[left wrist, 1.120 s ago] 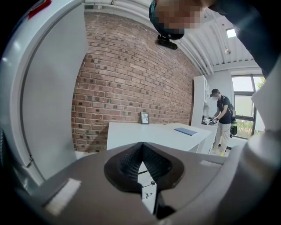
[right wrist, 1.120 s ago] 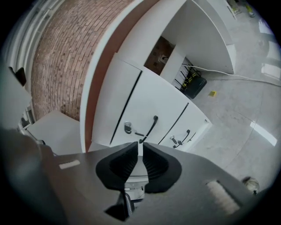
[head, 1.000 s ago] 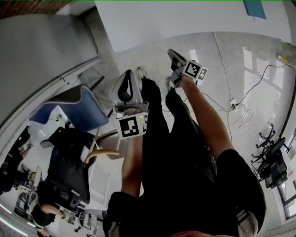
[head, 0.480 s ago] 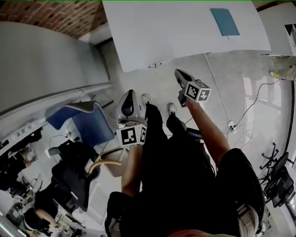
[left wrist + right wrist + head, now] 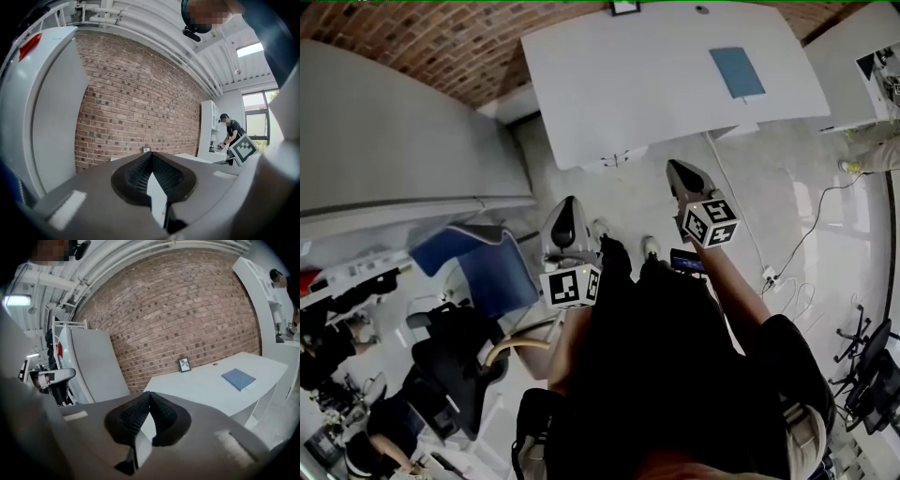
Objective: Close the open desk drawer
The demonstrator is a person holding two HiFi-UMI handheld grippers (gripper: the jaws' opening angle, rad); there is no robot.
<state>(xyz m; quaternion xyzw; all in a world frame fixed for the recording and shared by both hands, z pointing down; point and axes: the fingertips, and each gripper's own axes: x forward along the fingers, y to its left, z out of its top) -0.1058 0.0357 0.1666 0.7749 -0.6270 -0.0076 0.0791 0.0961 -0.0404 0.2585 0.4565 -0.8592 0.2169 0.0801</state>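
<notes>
Drawer position is not confirmed: no view shows an open drawer front clearly. In the head view a low white part (image 5: pixel 619 157) projects just under the near edge of the white desk (image 5: pixel 675 103). It may be the drawer, but it is too small to tell.

Handling, as a judgement: a desk drawer is rigid and runs on slides, so it should need a steady straight push rather than a grip. Contact is best made at the middle of the flat front, since an off-centre push may skew it on its runners. The front is probably smooth, so closed jaw tips could slip if they meet it at an angle.

The left gripper (image 5: pixel 567 202) hangs well short of the desk's near edge, jaws together with nothing between them. The right gripper (image 5: pixel 678 169) is nearer that edge, its jaws likewise closed and empty.

On the desk lies a blue book (image 5: pixel 737 72), towards the right end. A picture frame (image 5: pixel 184 364) stands at the desk's far edge against the brick wall (image 5: pixel 187 310).

No brand, label or legible writing is visible. The gripper cubes carry only square black-and-white marker patterns, and the frame's contents are too small to read.
</notes>
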